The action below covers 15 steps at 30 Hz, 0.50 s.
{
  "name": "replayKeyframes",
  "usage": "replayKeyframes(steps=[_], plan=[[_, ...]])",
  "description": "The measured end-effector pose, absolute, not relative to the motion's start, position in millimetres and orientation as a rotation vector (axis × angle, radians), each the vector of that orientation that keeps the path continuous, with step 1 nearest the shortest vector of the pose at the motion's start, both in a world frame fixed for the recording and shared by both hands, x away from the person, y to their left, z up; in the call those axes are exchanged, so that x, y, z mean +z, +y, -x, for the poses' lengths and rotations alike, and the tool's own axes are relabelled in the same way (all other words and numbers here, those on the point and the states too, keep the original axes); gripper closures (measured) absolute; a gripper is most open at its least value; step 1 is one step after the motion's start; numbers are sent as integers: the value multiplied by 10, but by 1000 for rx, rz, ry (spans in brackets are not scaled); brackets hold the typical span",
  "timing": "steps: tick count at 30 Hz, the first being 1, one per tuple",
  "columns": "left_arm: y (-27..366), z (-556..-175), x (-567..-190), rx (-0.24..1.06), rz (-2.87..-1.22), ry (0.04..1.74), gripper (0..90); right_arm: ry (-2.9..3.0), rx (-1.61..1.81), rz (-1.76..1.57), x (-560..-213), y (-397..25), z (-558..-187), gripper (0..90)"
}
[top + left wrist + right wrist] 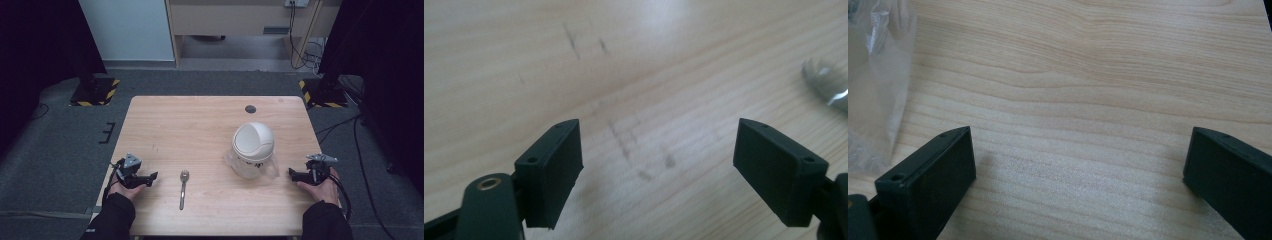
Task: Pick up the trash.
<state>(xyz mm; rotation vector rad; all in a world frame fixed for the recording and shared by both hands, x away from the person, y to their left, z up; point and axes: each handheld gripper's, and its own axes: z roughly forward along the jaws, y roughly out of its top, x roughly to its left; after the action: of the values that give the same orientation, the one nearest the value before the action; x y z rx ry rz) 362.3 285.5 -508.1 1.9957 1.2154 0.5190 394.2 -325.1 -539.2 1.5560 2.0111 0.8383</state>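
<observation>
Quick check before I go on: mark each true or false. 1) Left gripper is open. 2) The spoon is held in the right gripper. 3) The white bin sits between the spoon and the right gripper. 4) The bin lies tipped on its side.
1) Left gripper is open: true.
2) False: the spoon lies free on the table; the right gripper is open, holding nothing.
3) The white domed bin sits between them: true.
4) False: it stands upright on its clear plastic liner.
</observation>
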Motion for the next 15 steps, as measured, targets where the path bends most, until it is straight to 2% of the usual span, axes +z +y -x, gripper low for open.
replayKeyframes(steps=[11, 15], plan=[[2705, -3590, -4708, 654, -1847, 1059, 202, 2017, 840, -1544, -5394, -3262, -3907, 7], [2672, -3594, -4603, 662, -1810, 1025, 202, 2016, 839, -1545, -5394, -3261, -3905, 7]])
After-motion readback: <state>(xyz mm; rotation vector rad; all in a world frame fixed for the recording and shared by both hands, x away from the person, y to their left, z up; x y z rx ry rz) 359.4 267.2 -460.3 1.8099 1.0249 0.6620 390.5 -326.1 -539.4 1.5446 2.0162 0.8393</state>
